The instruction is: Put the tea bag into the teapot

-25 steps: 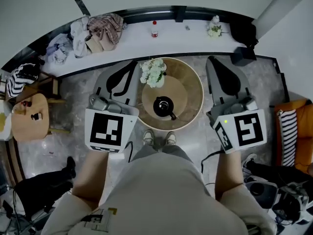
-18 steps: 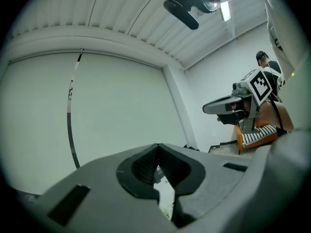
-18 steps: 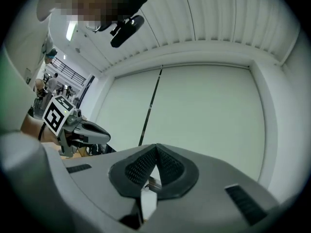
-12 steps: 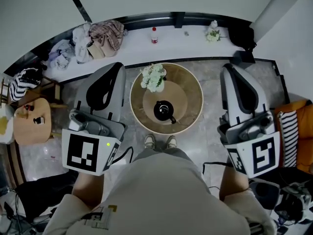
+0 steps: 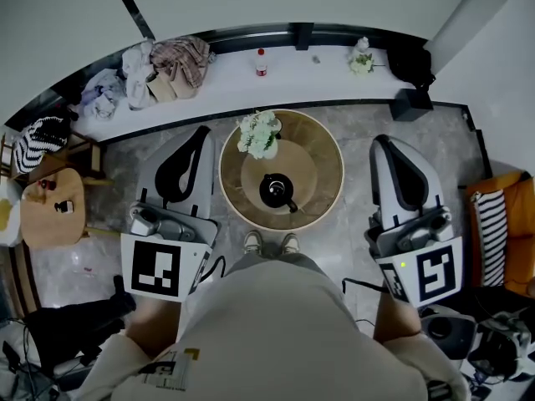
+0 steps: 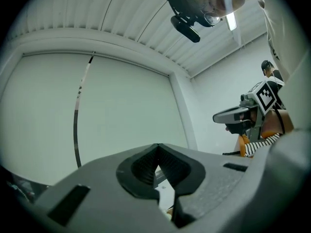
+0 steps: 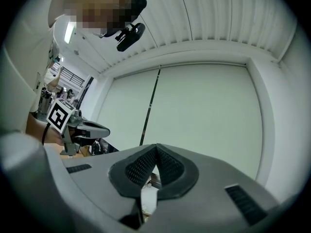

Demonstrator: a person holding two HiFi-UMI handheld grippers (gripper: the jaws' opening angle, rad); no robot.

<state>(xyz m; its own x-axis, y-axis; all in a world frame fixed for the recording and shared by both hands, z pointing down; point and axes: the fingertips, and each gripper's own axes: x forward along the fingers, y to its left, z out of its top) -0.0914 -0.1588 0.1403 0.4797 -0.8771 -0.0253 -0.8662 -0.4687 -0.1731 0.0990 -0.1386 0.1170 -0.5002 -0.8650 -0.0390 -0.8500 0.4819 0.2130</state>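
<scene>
Fingers [image 6: 142, 167] of the left gripper [image 6: 156, 148] and right gripper [image 7: 155, 148] press together, empty; spread one pair before lowering toward the teapot [image 5: 278, 189].

Place: home-like living room set
Furniture: round table [image 5: 331, 153] with teapot [image 5: 277, 188], flowers [image 5: 259, 132]; orange chair [image 5: 522, 257]
Clutter: clothes [image 5: 177, 57] on ledge [image 5: 318, 78], cables [image 5: 493, 349] on floor [image 5: 361, 124]

I see white flowers [image 5: 258, 134] at the round table's [image 5: 322, 144] far edge, clothes [image 5: 171, 61] heaped on the ledge's [image 5: 309, 72] left end.
</scene>
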